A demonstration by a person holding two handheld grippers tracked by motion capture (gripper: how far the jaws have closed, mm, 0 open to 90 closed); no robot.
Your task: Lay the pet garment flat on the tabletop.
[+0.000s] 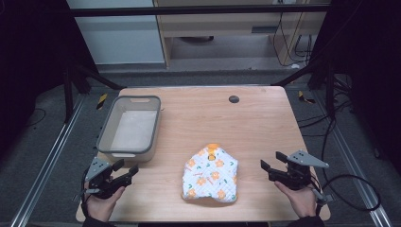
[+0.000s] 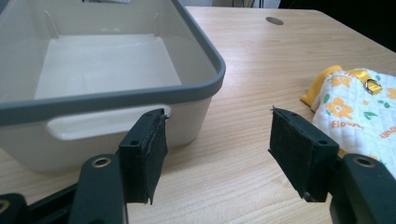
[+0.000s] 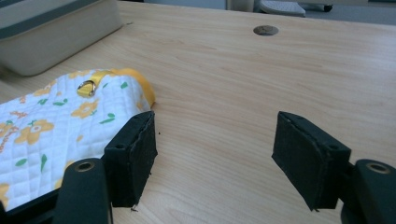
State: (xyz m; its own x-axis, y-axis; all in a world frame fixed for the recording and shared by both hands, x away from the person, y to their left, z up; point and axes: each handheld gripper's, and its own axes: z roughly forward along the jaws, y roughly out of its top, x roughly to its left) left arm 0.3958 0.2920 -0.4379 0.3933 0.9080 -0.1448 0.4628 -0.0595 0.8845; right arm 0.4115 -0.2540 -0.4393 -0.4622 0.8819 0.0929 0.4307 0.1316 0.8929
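Note:
A white quilted cloth item (image 1: pixel 211 176) with orange flowers and a yellow strap lies flat on the wooden table (image 1: pixel 198 118), near the front middle. It also appears at the right edge (image 2: pixel 359 112) of the left gripper view and at the left (image 3: pixel 60 121) of the right gripper view. A grey-rimmed plastic tub (image 1: pixel 130 127) stands empty at the table's left. My left gripper (image 1: pixel 126 168) is open at the front left corner, just before the tub's near wall (image 2: pixel 116 123). My right gripper (image 1: pixel 273 161) is open at the front right, beside the cloth, with nothing between its jaws.
A small dark round disc (image 1: pixel 234 99) sits in the table near its far edge. Bare wood stretches between the tub and the cloth and across the right half. Dark frame rails and cables run along the floor at both sides.

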